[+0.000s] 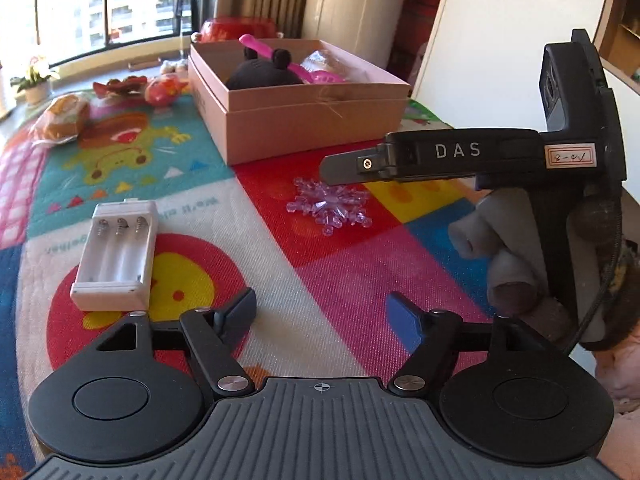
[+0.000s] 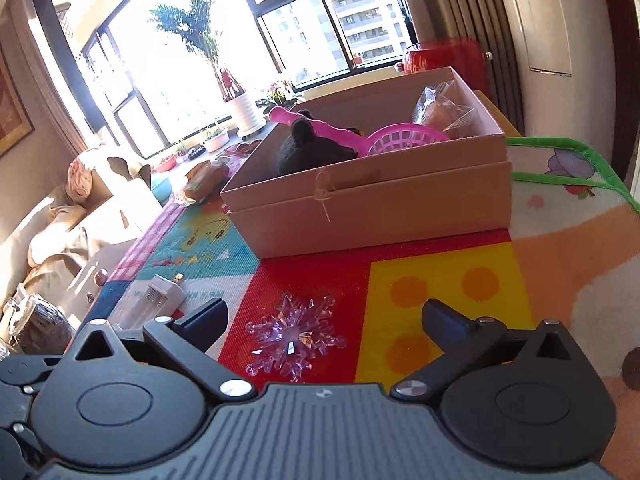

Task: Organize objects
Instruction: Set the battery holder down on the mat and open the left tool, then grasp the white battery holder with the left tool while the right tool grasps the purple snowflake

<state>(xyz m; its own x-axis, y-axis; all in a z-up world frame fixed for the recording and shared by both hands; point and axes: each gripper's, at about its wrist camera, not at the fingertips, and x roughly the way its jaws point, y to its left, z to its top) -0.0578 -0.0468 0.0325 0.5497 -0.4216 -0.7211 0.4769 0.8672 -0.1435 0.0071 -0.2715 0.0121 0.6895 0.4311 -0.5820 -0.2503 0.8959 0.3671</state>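
Note:
A pink cardboard box [image 1: 312, 128] [image 2: 380, 208] stands on a colourful mat and holds a black plush toy [image 1: 264, 74] [image 2: 316, 152], a pink scoop [image 1: 316, 74] [image 2: 400, 138] and a wrapped bun [image 2: 444, 114]. A clear purple snowflake [image 1: 330, 206] [image 2: 294, 338] lies on the red patch in front of the box. A white battery holder [image 1: 116, 256] [image 2: 154, 300] lies to the left. My left gripper [image 1: 320, 316] is open and empty over the mat. My right gripper [image 2: 324, 320] is open, its jaws either side of the snowflake, just above it; it shows from the side in the left wrist view [image 1: 348, 166].
A wrapped bun [image 1: 64, 118] [image 2: 204, 180] and red toys [image 1: 160, 88] lie at the mat's far end. A red pot [image 1: 238, 28] [image 2: 444, 54] stands behind the box. Plants [image 2: 240, 108] line the windowsill. A sofa [image 2: 80, 208] and a jar [image 2: 36, 328] are left.

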